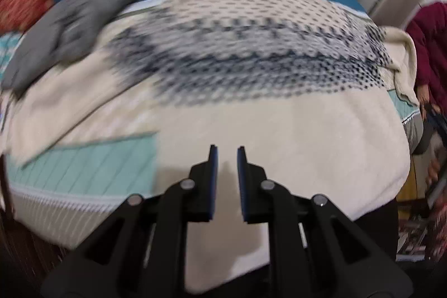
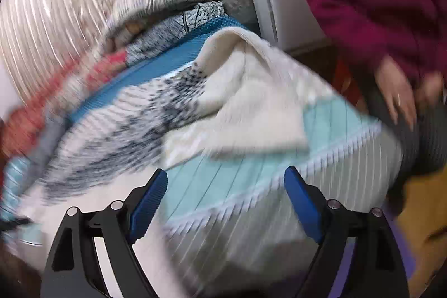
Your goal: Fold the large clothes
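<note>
Cream knit fabric lies directly under the left tool [image 1: 226, 151], whose blue-padded jaws stand a narrow gap apart with nothing between them; released, hovering over the plain hem zone of the sweater [image 1: 251, 69]. The right tool [image 2: 225, 180] is spread wide and empty above the mint quilted bedspread [image 2: 240, 172] near the bed's front edge.

The sweater is spread across the middle of the bed, body flat, one sleeve [image 2: 251, 102] folded inward over the torso. It is thick, soft and fleecy, with a dark navy dotted band across the chest. A grey garment [image 1: 69, 27] rests at the far left, touching the sweater's shoulder.

Judged step: side folds in progress. The next move likely calls for each tool to pinch the hem near its corners, gripping all layers, since the bulky knit may slip or sag. Motion blur limits detail.
</note>
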